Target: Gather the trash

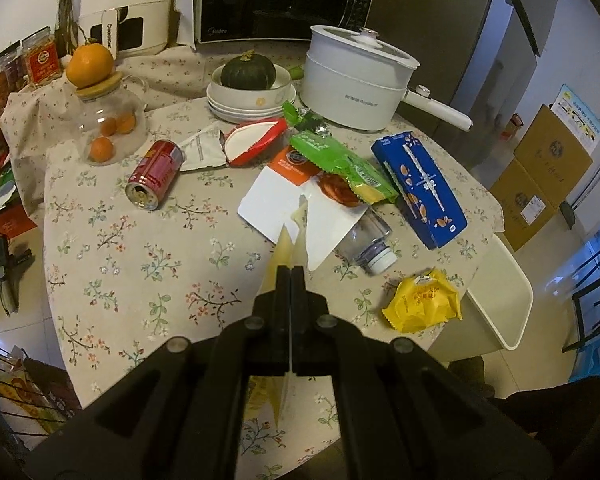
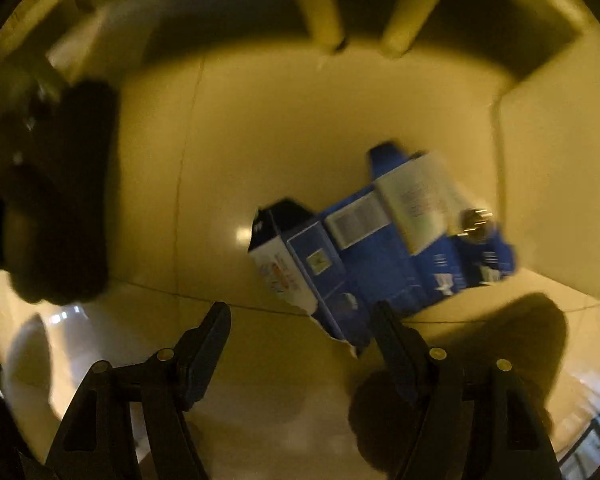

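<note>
Left claw (image 1: 290,276) pressed together on thin yellow wrapper (image 1: 283,247) above floral bench (image 1: 148,264), right claw (image 2: 302,320) spread, nothing pinched, flattened blue carton (image 2: 380,248) seen blurred beyond it.

Left claw (image 1: 291,268) pinched tight, angled downward — right claw (image 2: 300,320) spread, pointing straight down.

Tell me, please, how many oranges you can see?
4: one orange atop the jar lid, three inside the jar. More may be hidden.

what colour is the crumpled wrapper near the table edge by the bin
Yellow wrapper, clearest in the left wrist view.
</note>
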